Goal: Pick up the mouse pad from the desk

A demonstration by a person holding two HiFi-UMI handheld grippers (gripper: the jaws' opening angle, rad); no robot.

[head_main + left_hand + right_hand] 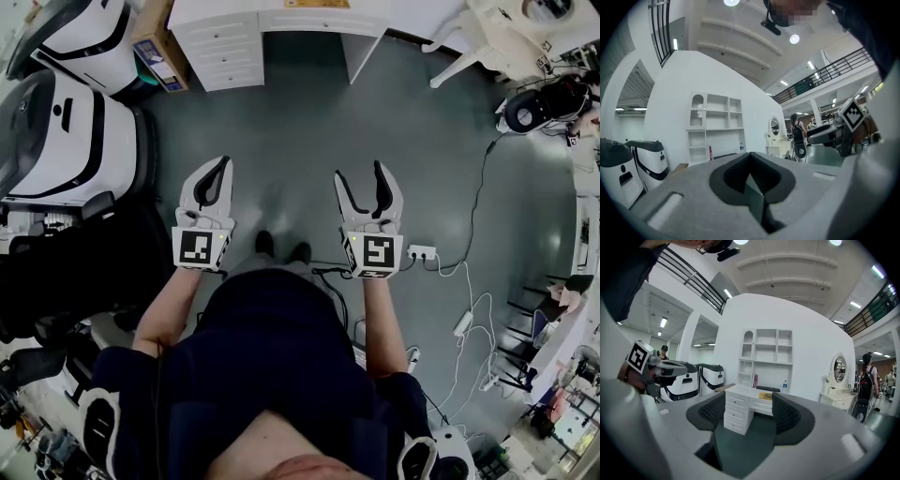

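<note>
Your left gripper [221, 165] has its jaws pressed together on nothing and your right gripper [749, 411] stands wide and empty, both well short of the white desk [737, 414], where the yellow mouse pad [765, 396] lies near the desktop's front edge.

Ceiling lamps [794, 39] light both gripper views brightly and evenly; these bow hard toward black corners, and the left gripper [751, 171] looks soft up close. The head view is dimmer, its floor [281, 131] dull grey.
</note>
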